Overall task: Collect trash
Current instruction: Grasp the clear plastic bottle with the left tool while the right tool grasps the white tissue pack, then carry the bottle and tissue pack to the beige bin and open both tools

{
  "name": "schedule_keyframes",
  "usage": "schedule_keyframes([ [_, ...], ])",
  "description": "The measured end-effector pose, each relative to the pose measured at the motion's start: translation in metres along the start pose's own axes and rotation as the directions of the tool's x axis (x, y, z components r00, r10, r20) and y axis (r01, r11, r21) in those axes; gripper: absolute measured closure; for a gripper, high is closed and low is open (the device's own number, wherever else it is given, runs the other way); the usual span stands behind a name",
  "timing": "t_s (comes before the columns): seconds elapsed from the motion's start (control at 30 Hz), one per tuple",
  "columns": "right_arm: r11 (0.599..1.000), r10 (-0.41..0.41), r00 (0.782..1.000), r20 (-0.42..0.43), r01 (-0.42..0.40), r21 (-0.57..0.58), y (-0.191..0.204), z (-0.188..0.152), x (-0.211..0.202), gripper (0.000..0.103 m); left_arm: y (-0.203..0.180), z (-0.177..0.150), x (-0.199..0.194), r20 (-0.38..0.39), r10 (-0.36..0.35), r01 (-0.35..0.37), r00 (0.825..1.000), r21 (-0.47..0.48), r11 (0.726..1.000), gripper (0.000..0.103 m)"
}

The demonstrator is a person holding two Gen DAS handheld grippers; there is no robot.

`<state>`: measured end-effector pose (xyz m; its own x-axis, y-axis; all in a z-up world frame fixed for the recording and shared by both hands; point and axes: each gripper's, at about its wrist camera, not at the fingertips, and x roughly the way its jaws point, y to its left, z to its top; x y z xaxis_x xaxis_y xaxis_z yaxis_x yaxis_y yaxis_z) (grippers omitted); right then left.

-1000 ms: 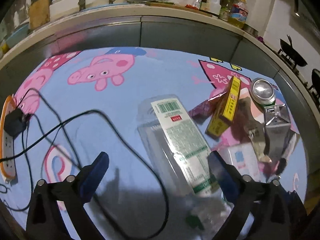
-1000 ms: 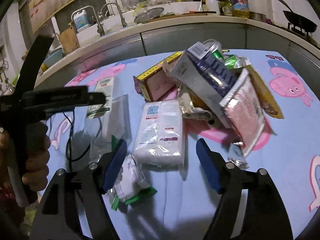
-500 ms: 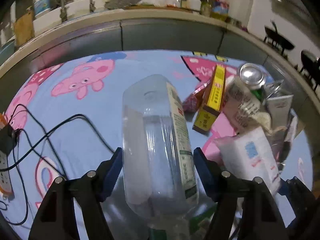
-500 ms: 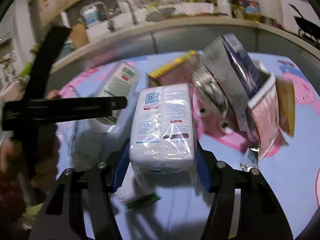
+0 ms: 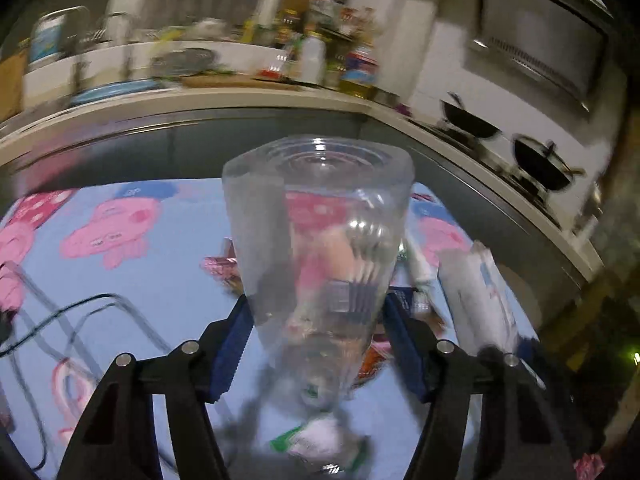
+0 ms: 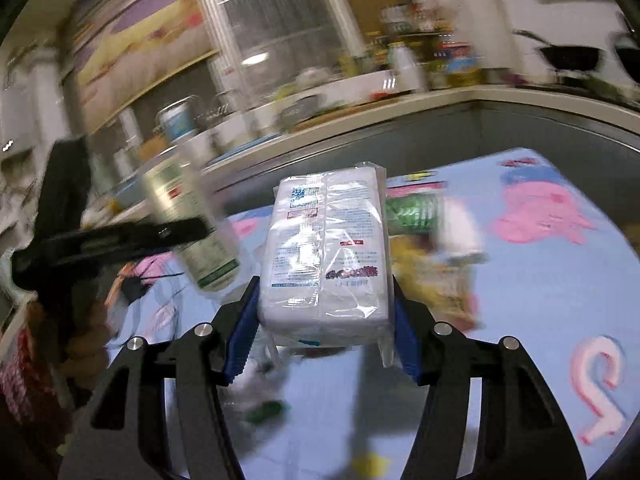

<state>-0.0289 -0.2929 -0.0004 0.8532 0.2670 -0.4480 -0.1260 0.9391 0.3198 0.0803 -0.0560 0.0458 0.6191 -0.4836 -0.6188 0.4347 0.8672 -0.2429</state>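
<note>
A clear plastic bottle (image 5: 320, 208) stands base-up between the blue pads of my left gripper (image 5: 320, 340), lifted off the blue cartoon-pig cloth (image 5: 168, 264); the jaws are closing and the pads press its sides. My right gripper (image 6: 324, 332) is shut on a white wrapped tissue pack (image 6: 328, 240), also raised above the cloth. In the right wrist view the bottle (image 6: 188, 220) shows at the left, tilted in the black left gripper held by a hand. The left wrist view catches the tissue pack (image 5: 480, 292) at the right. Both views are blurred.
More trash lies on the cloth: a green can (image 6: 412, 208), yellow packaging (image 6: 432, 280), and a green-and-white wrapper (image 5: 316, 440) below the bottle. A black cable (image 5: 80, 308) runs at the left. A kitchen counter (image 5: 240, 100) with pans (image 5: 540, 160) curves behind.
Both grippers closed on their items and lifted them: the bottle tipped from lying flat to base-up, and the tissue pack rose off the cloth. Both views swung upward.
</note>
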Motion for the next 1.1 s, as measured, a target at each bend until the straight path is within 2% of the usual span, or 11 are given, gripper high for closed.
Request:
schedule_keyframes([
  [0.07, 0.994, -0.075, 0.997, -0.013, 0.076, 0.079, -0.035, 0.0, -0.009, 0.045, -0.025, 0.005, 0.016, -0.043, -0.056, 0.058, 0.997, 0.03, 0.998, 0.039],
  [0.3, 0.921, -0.174, 0.984, -0.033, 0.174, 0.347, -0.139, -0.014, -0.046, 0.045, -0.126, 0.02, 0.064, -0.125, -0.197, 0.216, 0.972, 0.161, 0.963, 0.041],
  [0.43, 0.895, -0.188, 0.982, -0.033, 0.185, 0.407, -0.176, -0.021, -0.057, 0.045, -0.17, 0.024, 0.092, -0.175, -0.253, 0.283, 0.952, 0.174, 0.943, 0.042],
  [0.57, 0.877, -0.217, 0.976, -0.021, 0.205, 0.436, -0.197, -0.024, -0.064, 0.045, -0.214, 0.027, 0.118, -0.243, -0.312, 0.358, 0.919, 0.177, 0.917, 0.042],
  [0.73, 0.847, -0.264, 0.965, 0.003, 0.23, 0.48, -0.235, -0.022, -0.081, 0.045, -0.274, 0.032, 0.148, -0.277, -0.334, 0.399, 0.901, 0.225, 0.889, 0.043],
  [0.9, 0.817, -0.311, 0.95, 0.012, 0.261, 0.515, -0.274, -0.01, -0.091, 0.045, -0.314, 0.049, 0.175, -0.264, -0.363, 0.422, 0.893, 0.214, 0.881, 0.043],
  [1.0, 0.791, -0.35, 0.936, 0.015, 0.287, 0.541, -0.299, -0.004, -0.097, 0.045, -0.335, 0.055, 0.193, -0.245, -0.374, 0.426, 0.894, 0.21, 0.88, 0.043],
  [1.1, 0.759, -0.385, 0.923, 0.013, 0.309, 0.573, -0.326, 0.0, -0.102, 0.045, -0.352, 0.059, 0.21, -0.228, -0.4, 0.442, 0.888, 0.184, 0.878, 0.043],
])
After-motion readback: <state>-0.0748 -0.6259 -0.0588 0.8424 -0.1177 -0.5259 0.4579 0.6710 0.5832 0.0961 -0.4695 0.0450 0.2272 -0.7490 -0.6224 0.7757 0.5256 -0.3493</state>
